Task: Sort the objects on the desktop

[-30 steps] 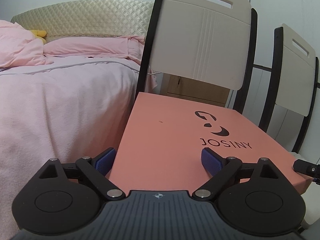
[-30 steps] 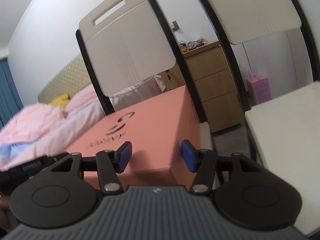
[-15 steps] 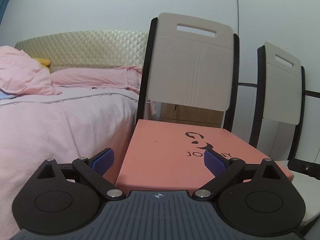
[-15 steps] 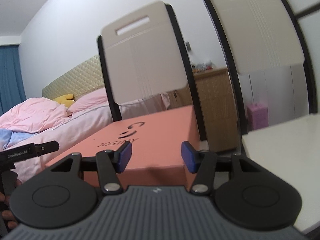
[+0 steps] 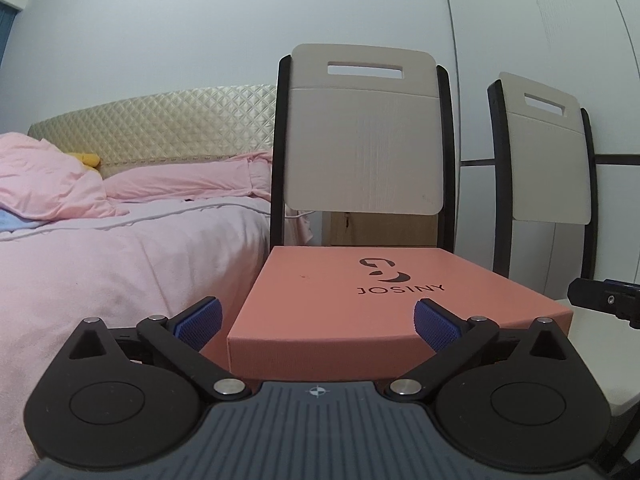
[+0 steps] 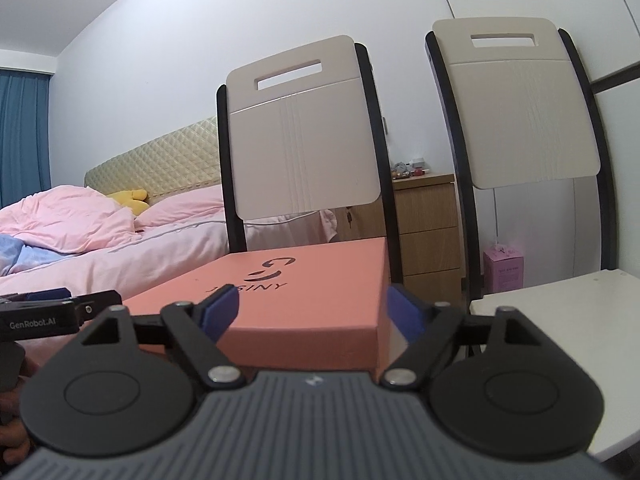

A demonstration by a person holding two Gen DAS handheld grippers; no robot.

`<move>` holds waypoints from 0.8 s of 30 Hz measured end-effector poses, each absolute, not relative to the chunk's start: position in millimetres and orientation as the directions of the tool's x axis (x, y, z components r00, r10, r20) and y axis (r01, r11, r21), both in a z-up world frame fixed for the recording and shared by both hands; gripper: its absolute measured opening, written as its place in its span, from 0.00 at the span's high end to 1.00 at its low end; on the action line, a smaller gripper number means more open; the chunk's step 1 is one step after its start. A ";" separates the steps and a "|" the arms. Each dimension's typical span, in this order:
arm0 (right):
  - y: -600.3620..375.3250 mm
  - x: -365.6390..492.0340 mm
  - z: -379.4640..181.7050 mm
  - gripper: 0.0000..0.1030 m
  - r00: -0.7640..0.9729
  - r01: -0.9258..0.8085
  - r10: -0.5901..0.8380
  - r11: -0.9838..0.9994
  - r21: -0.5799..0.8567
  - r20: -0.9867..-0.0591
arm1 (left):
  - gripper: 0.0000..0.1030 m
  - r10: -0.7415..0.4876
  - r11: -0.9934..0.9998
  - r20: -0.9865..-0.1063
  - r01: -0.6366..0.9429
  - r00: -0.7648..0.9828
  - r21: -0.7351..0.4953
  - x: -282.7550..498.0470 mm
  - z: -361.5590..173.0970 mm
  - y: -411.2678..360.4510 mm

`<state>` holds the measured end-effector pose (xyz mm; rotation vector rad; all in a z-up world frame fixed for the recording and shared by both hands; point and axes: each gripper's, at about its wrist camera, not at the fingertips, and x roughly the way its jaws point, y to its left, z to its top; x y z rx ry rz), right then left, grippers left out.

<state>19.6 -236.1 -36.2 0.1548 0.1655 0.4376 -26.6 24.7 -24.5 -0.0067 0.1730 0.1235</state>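
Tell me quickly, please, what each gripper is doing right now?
Left gripper: open, empty, before the salmon-pink cardboard box.
Right gripper: open, empty, at the box's corner.

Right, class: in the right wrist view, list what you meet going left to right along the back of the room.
Blue curtain → yellow soft toy → nearer chair back → wooden drawers → pink box on the floor
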 end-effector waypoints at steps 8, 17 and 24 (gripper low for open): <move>-229.9 18.7 -36.2 0.07 0.904 -0.401 0.415 0.907 0.131 -0.104 | 0.00 0.126 0.991 -0.157 -0.130 0.980 -0.020 -28.2 -26.1 29.2; -230.4 18.6 -36.9 0.00 0.906 -0.398 0.412 0.908 0.128 -0.101 | 0.00 0.121 0.993 -0.141 -0.122 0.983 0.002 -31.2 -27.8 23.6; -228.9 18.1 -37.9 0.00 0.910 -0.388 0.400 0.914 0.118 -0.107 | 0.00 0.160 0.987 -0.136 -0.161 0.978 0.006 -30.7 -28.7 24.7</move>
